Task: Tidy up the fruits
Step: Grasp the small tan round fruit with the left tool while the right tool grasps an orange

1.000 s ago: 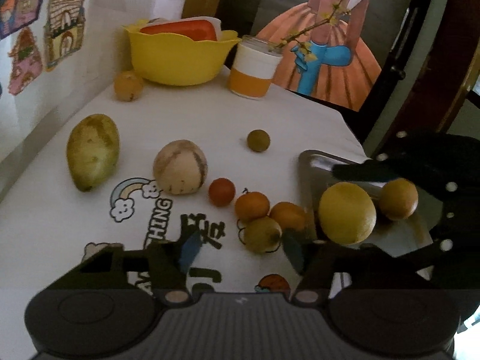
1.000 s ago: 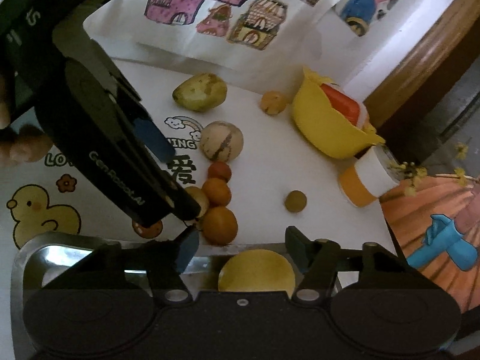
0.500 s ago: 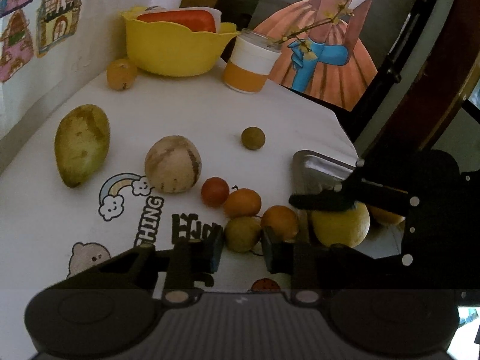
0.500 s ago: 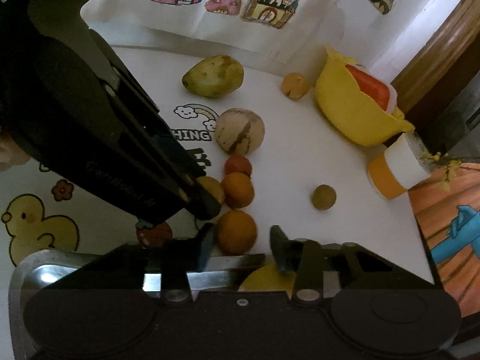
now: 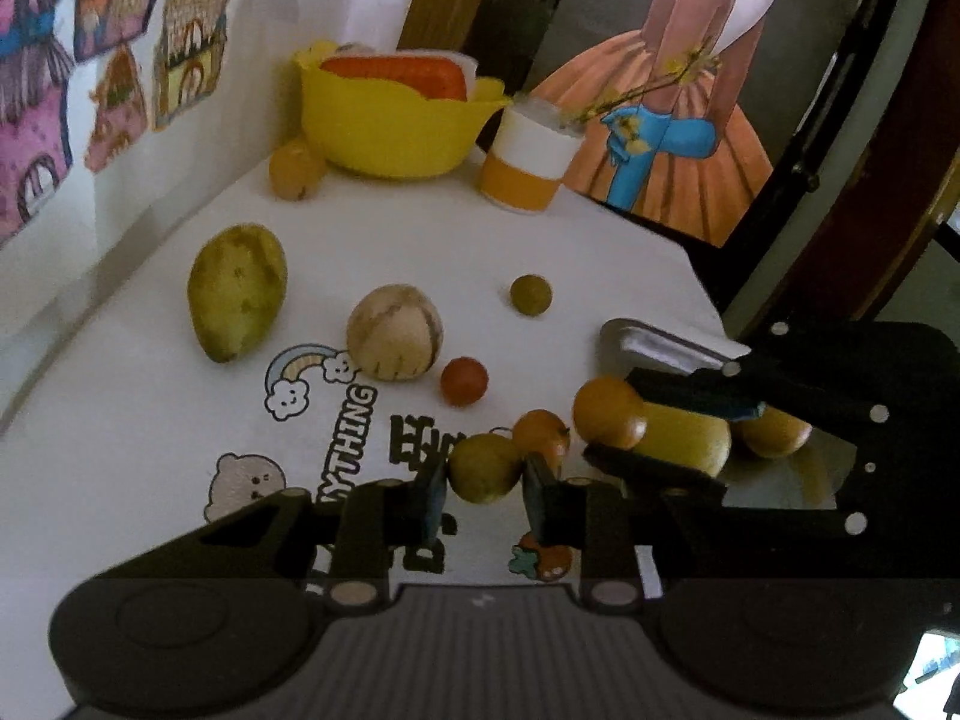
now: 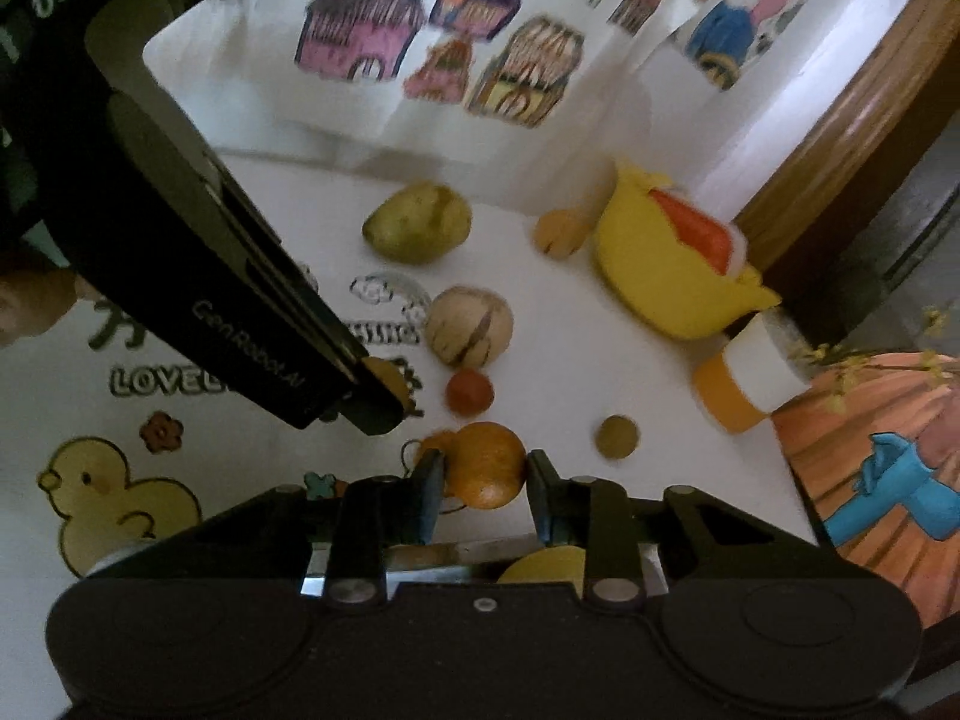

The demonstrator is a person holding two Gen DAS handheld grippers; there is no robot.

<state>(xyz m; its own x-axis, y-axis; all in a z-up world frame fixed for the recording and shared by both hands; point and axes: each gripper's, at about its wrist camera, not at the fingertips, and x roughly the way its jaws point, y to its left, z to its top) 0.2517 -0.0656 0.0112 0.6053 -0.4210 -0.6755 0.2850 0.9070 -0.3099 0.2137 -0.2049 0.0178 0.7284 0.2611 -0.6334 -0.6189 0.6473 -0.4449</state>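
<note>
Since a second ago your left gripper [image 5: 485,489] has closed on the yellow-green fruit [image 5: 483,468], and your right gripper [image 6: 485,489] on an orange [image 6: 487,463].

The tablecloth [image 5: 540,252] is white, printed with a rainbow, a bear and black lettering. At 11 o'clock sits a yellow bowl [image 5: 390,132] holding something orange-red [image 5: 396,69]; at 12 o'clock a white-and-orange cup [image 5: 528,171]. The mango [image 5: 237,291] is yellow-green and speckled, the round melon [image 5: 395,341] beige with brown stripes. A yellow duck [image 6: 114,507] is printed at 9 o'clock in the right view.
</note>
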